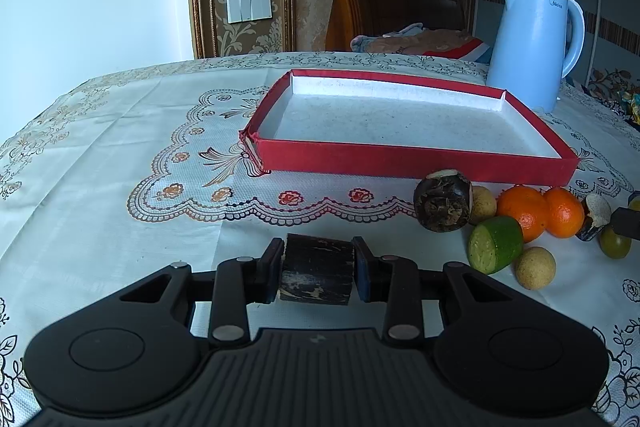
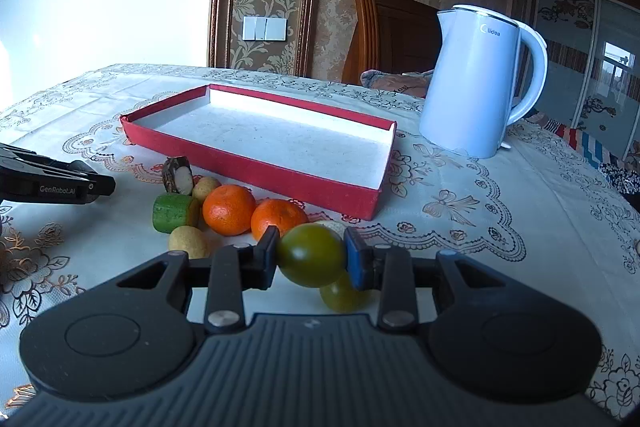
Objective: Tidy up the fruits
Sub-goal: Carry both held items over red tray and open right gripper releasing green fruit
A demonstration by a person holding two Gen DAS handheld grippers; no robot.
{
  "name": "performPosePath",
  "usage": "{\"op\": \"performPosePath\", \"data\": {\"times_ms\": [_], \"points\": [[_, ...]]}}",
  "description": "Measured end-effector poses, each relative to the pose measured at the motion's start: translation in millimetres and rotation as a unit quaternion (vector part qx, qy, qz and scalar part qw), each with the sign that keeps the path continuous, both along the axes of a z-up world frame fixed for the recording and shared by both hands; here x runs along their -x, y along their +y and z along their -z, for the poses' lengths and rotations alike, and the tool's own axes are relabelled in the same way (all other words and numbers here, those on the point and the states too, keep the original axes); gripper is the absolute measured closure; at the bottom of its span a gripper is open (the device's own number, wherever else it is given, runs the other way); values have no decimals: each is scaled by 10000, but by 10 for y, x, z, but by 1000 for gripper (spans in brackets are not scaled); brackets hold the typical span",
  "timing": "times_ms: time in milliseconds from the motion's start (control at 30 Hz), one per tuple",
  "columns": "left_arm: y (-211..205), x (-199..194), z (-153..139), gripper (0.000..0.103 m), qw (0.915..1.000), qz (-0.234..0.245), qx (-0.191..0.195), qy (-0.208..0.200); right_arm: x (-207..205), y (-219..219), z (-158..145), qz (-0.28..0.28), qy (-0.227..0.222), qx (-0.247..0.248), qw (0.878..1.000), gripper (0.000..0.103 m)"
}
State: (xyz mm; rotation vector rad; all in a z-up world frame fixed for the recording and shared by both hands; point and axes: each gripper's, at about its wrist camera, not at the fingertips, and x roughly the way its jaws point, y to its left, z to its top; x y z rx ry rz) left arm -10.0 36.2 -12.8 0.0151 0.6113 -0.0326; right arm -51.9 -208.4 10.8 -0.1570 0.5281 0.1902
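The left gripper (image 1: 318,269) is clamping a dark, rough-skinned cylindrical chunk (image 1: 318,273) (possibly sugarcane; the view is poor), and the right gripper (image 2: 310,255) is pinching a smooth, glossy green tomato (image 2: 311,254). Both are hovering before the red cardboard tray (image 1: 416,157), which is lying empty. Carrying each piece over the low rim before releasing looks wise, since the round tomato is likely to roll. Dimpled mandarins (image 2: 229,209) are waiting on the embossed tablecloth (image 1: 100,155).

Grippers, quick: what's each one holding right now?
Left gripper: shut on a dark cut stalk piece.
Right gripper: shut on a green tomato.
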Motion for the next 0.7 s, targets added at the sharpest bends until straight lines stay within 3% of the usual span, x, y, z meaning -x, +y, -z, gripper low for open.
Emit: {"op": "performPosePath", "data": {"times_ms": [567,700], "points": [[-19,-128,-227,69,9992,216,322,-6,-287,-75,-33,167,-86,60,9998,71],[-137,-277,-319,69,9995,249,186,-110,-453,-86,-96,265,-157,4,9995,71]]}}
